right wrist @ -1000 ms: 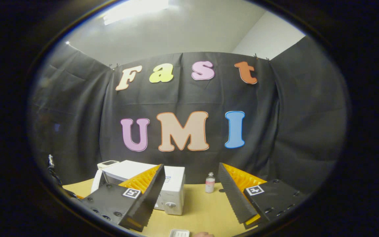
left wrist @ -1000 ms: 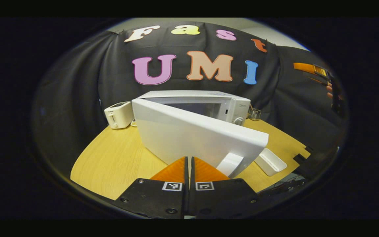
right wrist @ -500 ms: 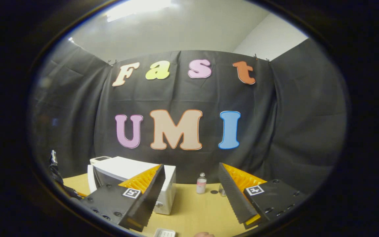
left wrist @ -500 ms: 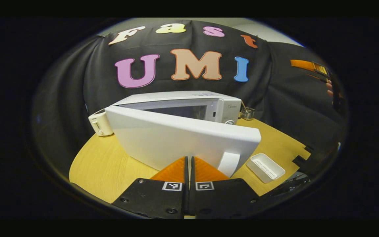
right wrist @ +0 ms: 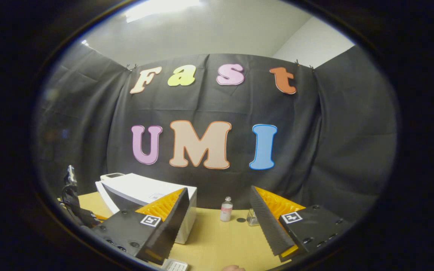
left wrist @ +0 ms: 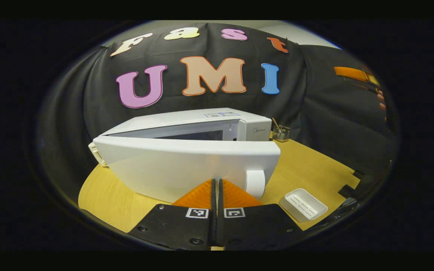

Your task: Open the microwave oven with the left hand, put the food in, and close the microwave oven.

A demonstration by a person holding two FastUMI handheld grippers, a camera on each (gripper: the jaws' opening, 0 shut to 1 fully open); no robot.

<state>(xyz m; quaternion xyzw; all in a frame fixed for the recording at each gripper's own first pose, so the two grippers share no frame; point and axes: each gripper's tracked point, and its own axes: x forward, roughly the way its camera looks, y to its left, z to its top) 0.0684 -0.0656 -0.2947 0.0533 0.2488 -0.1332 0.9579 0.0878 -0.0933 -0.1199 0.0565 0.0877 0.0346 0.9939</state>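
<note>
Left gripper view: our left gripper (left wrist: 217, 188) has its orange fingers (left wrist: 201, 195) pressed together with nothing between them, tips right up against the lower face of the microwave door (left wrist: 187, 167); we cannot tell if they actually touch it. The door is swung partly out from the white microwave oven (left wrist: 202, 122), which sits directly ahead of the gripper, and the dark cavity shows above the door's top edge. The door handle (left wrist: 255, 183) is just right of the fingertips. Low to the right of the gripper a small white tray (left wrist: 303, 204) lies on the wooden table (left wrist: 311, 169); we cannot tell what is in it. A wire holder (left wrist: 281, 133) stands past the oven's right side, and a white toaster (left wrist: 97, 153) peeks out behind the door's left end. Far right, high up, a hand (left wrist: 381, 99) holds the other gripper. Right gripper view: our right gripper (right wrist: 217, 210) is held above the table with its fingers wide apart and nothing between them. The oven is ahead and left of its left finger, and a small bottle (right wrist: 226, 209) stands ahead between the fingers.
</note>
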